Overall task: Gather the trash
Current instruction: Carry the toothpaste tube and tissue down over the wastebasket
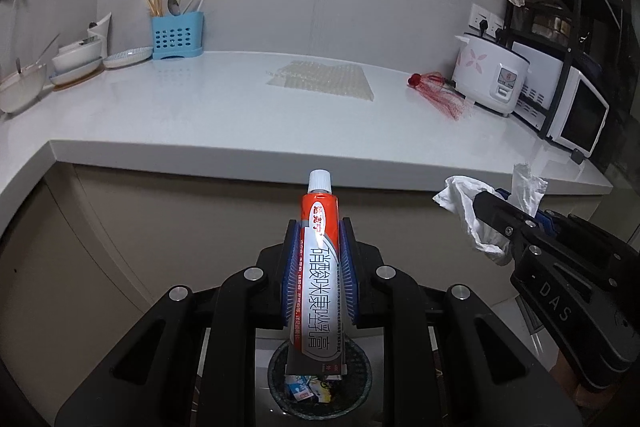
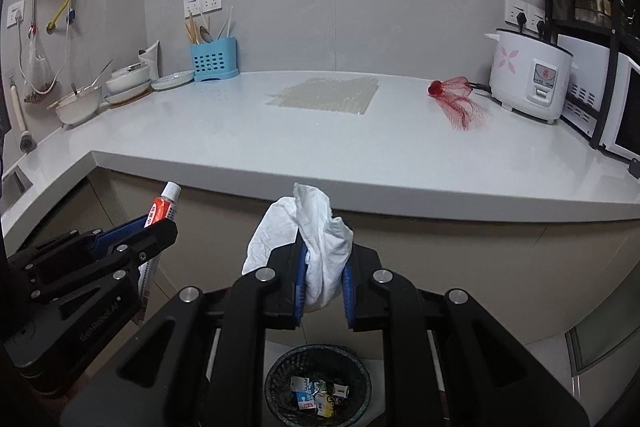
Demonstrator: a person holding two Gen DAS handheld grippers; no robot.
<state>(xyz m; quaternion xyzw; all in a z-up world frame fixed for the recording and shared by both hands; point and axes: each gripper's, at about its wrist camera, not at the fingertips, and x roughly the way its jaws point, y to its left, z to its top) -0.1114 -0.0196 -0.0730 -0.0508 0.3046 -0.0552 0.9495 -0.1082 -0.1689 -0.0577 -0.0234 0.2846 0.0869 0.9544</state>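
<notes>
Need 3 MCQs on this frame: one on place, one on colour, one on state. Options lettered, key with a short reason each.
1. Where is the mesh bin?
A. on the counter
B. on the floor below the grippers
C. on the rack

2. What colour is the utensil holder on the counter?
A. blue
B. green
C. yellow

3. What does the right gripper hold?
A. nothing
B. a spoon
C. a crumpled white tissue

Key: 1 B, the bin shows low between the gripper arms, below the counter edge. 2 A, its perforated body is light blue. 3 C, the jaws are shut on the tissue, while the left gripper grips the tube.
</notes>
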